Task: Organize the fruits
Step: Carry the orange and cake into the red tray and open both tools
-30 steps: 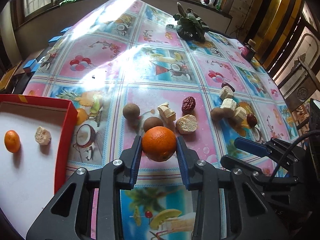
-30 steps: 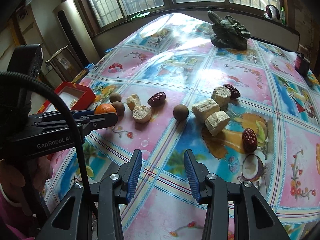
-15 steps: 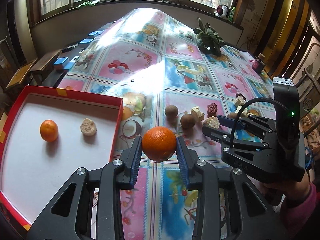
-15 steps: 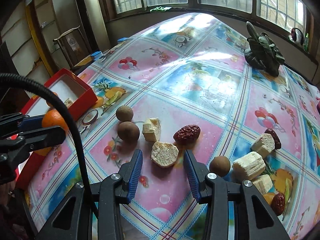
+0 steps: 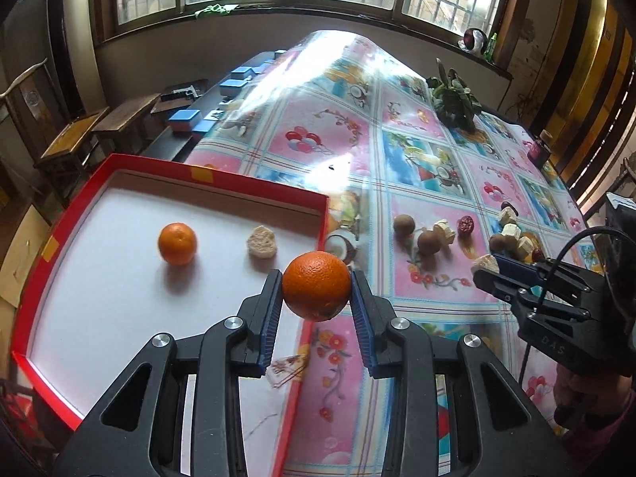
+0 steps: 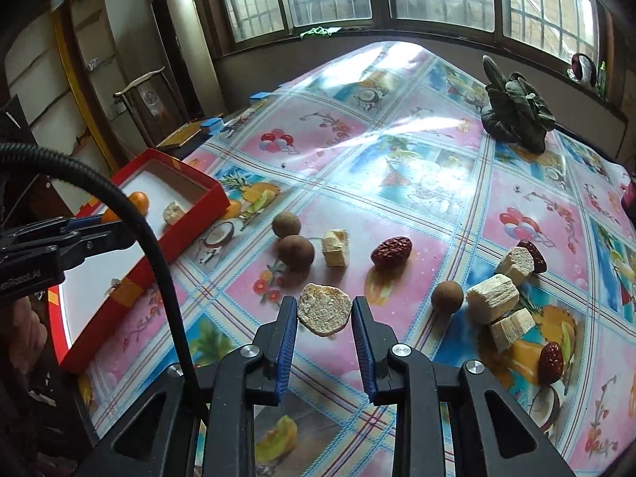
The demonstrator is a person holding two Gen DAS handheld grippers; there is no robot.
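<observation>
L gripper (image 5: 317,293) is clamped on an orange (image 5: 317,285), both blue pads touching its sides, fruit held in the air over the near right edge of the red tray (image 5: 254,187). Ahead & left of the jaws, inside the tray: a smaller orange (image 5: 177,237) and a pale dried slice (image 5: 262,241), apart from each other.

R gripper (image 6: 324,314) has its jaws closing around a pale round slice (image 6: 324,309); pads look right at its edges, slice between them, near the flowered tablecloth (image 6: 397,151). Just ahead of the R jaws: two brown round fruits (image 6: 295,251), a pale cube (image 6: 336,247), a red date (image 6: 391,251). Ahead-right: another brown fruit (image 6: 447,296), pale chunks (image 6: 493,303), more dates (image 6: 551,361). Tray sits well to the left of the R gripper.
</observation>
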